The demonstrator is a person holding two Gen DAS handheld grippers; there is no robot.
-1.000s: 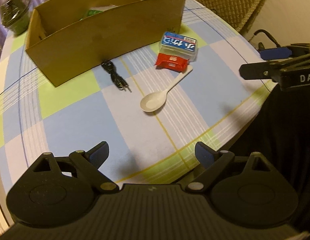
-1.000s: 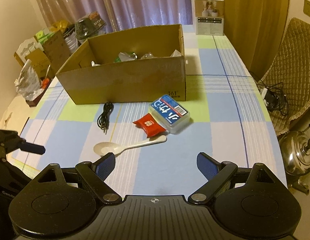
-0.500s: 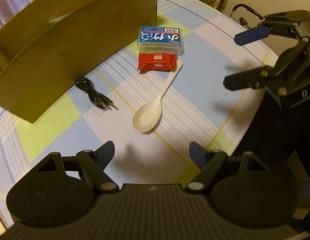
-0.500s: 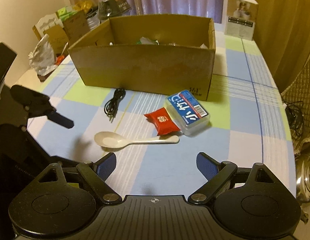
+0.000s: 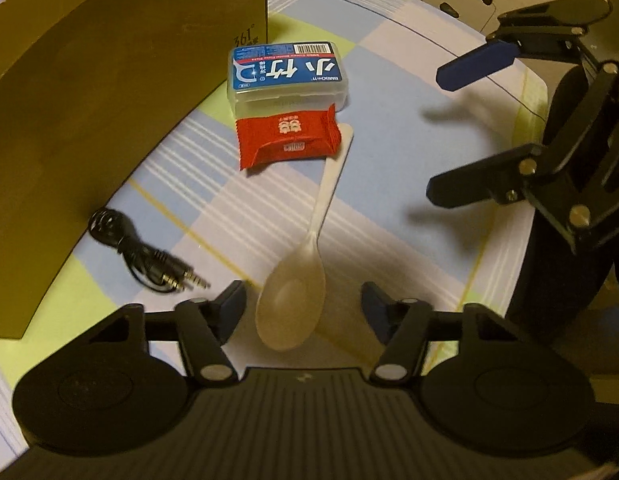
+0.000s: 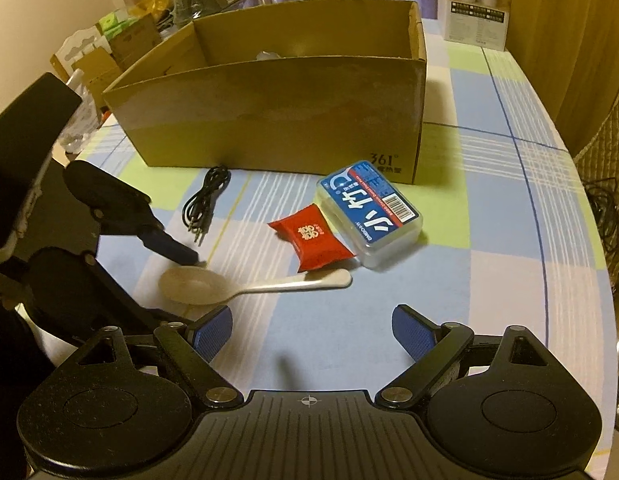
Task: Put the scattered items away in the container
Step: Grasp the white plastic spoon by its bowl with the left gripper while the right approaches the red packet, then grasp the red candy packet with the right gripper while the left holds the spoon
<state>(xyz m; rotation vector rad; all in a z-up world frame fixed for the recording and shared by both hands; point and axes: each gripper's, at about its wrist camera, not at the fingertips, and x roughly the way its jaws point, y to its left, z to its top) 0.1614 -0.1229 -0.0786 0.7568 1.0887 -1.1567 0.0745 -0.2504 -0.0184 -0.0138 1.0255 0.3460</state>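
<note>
A white plastic spoon [image 5: 309,264] lies on the checked tablecloth, its bowl between the open fingers of my left gripper [image 5: 303,308]. A red snack packet [image 5: 287,136] rests by the handle tip, against a clear case with a blue label [image 5: 287,74]. To the left lies a coiled black audio cable [image 5: 145,256], near the cardboard box [image 5: 109,100]. My right gripper [image 6: 312,336] hovers open and empty in front of the spoon [image 6: 197,286], packet [image 6: 313,238] and case [image 6: 369,212]. One of the left gripper's fingers [image 6: 169,246] shows just behind the spoon bowl.
The open cardboard box [image 6: 269,120] holds a few items, mostly hidden. A white carton [image 6: 479,4] stands at the table's far right. Cluttered boxes and bags [image 6: 129,36] sit beyond the left edge. A quilted chair [image 6: 605,168] stands at the right.
My left gripper has moved forward and down until the spoon bowl lies between its fingers. My right gripper has come closer to the items. Both stay open.
</note>
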